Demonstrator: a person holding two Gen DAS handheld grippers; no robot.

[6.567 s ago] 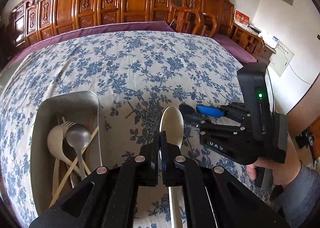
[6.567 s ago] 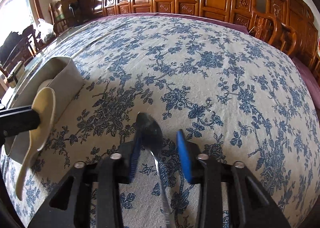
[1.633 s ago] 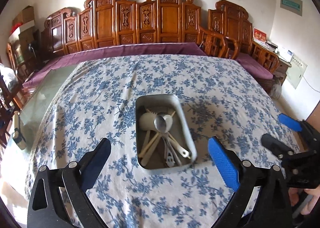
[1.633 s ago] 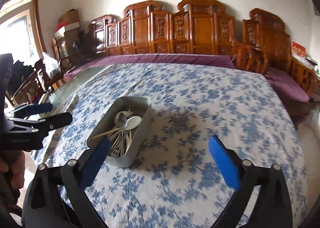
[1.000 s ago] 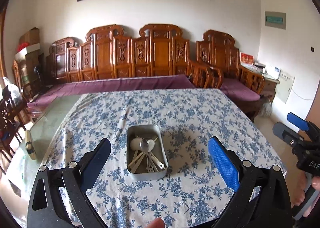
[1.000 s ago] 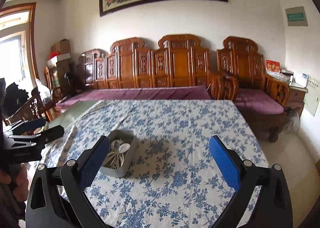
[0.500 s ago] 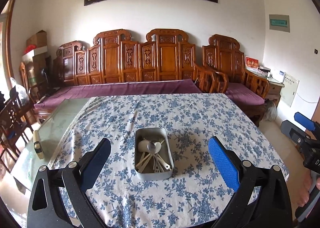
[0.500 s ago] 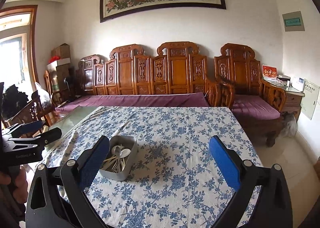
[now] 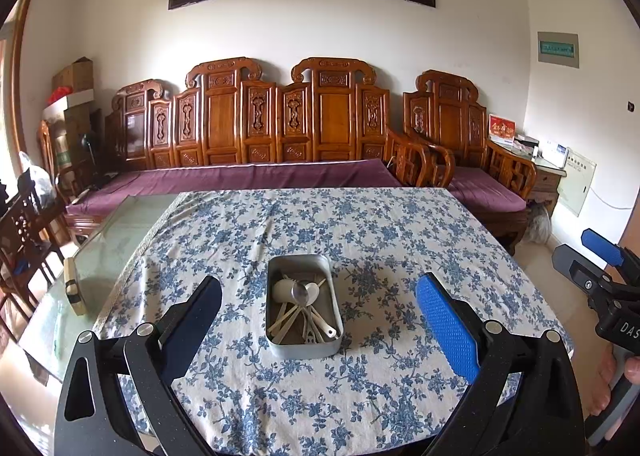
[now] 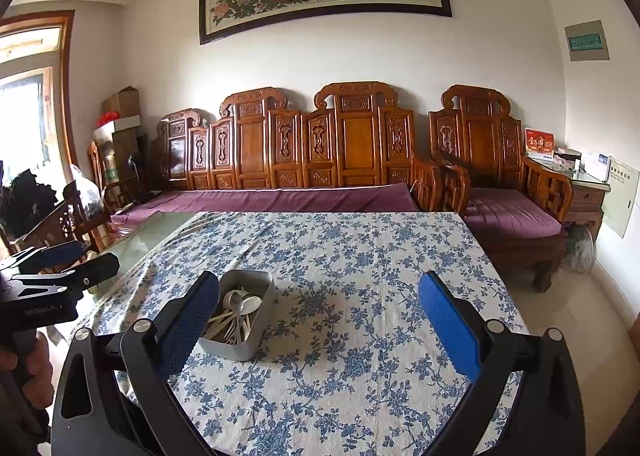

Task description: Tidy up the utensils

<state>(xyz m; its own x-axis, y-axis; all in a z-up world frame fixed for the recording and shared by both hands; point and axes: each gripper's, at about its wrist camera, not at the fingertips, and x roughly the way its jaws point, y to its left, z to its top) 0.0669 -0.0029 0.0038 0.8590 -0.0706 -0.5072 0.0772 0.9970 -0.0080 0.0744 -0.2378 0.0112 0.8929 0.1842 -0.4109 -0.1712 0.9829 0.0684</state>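
Note:
A metal tray (image 9: 337, 304) (image 10: 260, 328) sits on the blue-flowered tablecloth (image 9: 380, 240) (image 10: 340, 256). Inside it lie several utensils: a steel spoon (image 9: 301, 292) (image 10: 237, 300), a white spoon (image 9: 282, 289) (image 10: 251, 303) and pale sticks. My left gripper (image 9: 320, 312) hangs open well back from the table's near edge, nothing between its fingers. My right gripper (image 10: 320, 312) is open too and holds nothing; the tray shows just inside its left finger (image 10: 188, 320). Each gripper appears at the other view's edge, the right gripper (image 9: 596, 260) and the left gripper (image 10: 60, 264).
A carved wooden bench with purple cushions (image 9: 240, 179) (image 10: 280, 195) runs behind the table. A wooden armchair (image 10: 508, 191) stands at the back right. Bare glass tabletop (image 9: 100, 240) shows left of the cloth, with a small block (image 9: 74, 288) on it. Wooden chairs (image 9: 24, 232) crowd the left.
Both grippers have let go of their spoons, which now lie in the tray. Both have drawn up and back from the table, so the tray looks smaller and the whole room shows.

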